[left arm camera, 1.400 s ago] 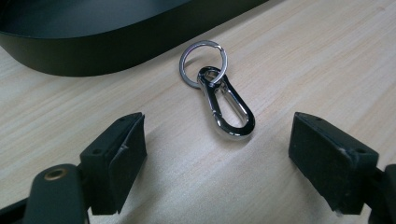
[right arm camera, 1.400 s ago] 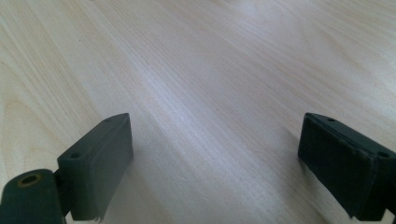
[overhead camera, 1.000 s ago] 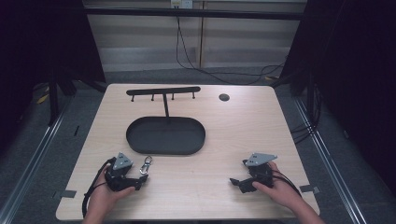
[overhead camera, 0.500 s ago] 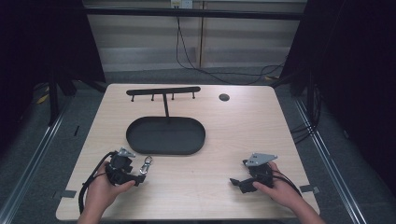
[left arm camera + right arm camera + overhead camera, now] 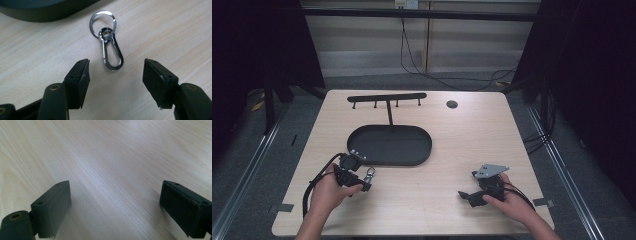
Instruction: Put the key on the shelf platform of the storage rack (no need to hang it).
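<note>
A silver carabiner clip with a key ring on its far end lies flat on the wooden table, just in front of the black oval tray; in the high view the carabiner sits beside my left gripper. The left gripper hovers over the clip's near end, which lies between the tips. Its jaws have just been closing, and the pads stand apart from the metal. My right gripper rests at the front right, and in its own view the right gripper is open over bare wood.
The black oval tray sits mid-table, with a black T-shaped hook rack standing at its far edge. A small dark round disc marks the far right of the table. The table's front edge runs close under both hands.
My left hand has shifted a little toward the tray and risen, and its jaws have narrowed around the clip's near end. The right hand has stayed put.
</note>
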Demonstrator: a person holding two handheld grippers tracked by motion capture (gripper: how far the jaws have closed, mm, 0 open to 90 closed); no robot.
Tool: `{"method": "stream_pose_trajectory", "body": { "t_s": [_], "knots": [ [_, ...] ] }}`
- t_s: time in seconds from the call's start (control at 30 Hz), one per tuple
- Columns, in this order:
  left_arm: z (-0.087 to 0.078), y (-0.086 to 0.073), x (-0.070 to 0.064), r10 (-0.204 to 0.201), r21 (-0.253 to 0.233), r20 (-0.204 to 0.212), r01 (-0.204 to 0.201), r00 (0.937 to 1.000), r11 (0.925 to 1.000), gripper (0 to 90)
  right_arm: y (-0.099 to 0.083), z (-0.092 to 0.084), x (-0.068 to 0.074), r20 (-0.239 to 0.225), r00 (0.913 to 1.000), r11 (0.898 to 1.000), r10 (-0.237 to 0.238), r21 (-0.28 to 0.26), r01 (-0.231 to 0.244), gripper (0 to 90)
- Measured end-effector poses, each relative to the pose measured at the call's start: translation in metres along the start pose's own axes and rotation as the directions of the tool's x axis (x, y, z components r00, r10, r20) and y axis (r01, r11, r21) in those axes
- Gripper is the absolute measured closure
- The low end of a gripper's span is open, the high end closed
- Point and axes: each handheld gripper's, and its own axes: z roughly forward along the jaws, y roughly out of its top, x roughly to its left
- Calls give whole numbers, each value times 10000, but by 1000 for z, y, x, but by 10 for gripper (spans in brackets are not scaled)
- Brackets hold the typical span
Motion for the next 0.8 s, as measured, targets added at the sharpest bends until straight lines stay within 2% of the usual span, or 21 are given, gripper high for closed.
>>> {"method": "stream_pose_trajectory", "body": {
  "t_s": [0.27,0.3,0.43,0.63,0.8],
  "knots": [
    [4,12,1,-56,453,40,54,10000,9990,407,0,0,0,8,10000,10000,0,-1,0,97],
    [5,13,0,-202,423,8,201,9998,9989,411,0,0,0,-9,10000,10000,-6,-8,6,97],
    [8,18,1,-382,528,-29,383,9993,9979,417,0,0,0,-8,10000,10000,-12,-8,12,97],
    [14,22,3,-403,921,-189,419,9990,9949,447,0,0,0,-16,10000,10000,-23,-7,23,97],
    [17,24,3,-399,1024,-294,427,9988,9938,477,0,0,0,-17,10000,10000,-24,-8,24,97]
  ]
}}
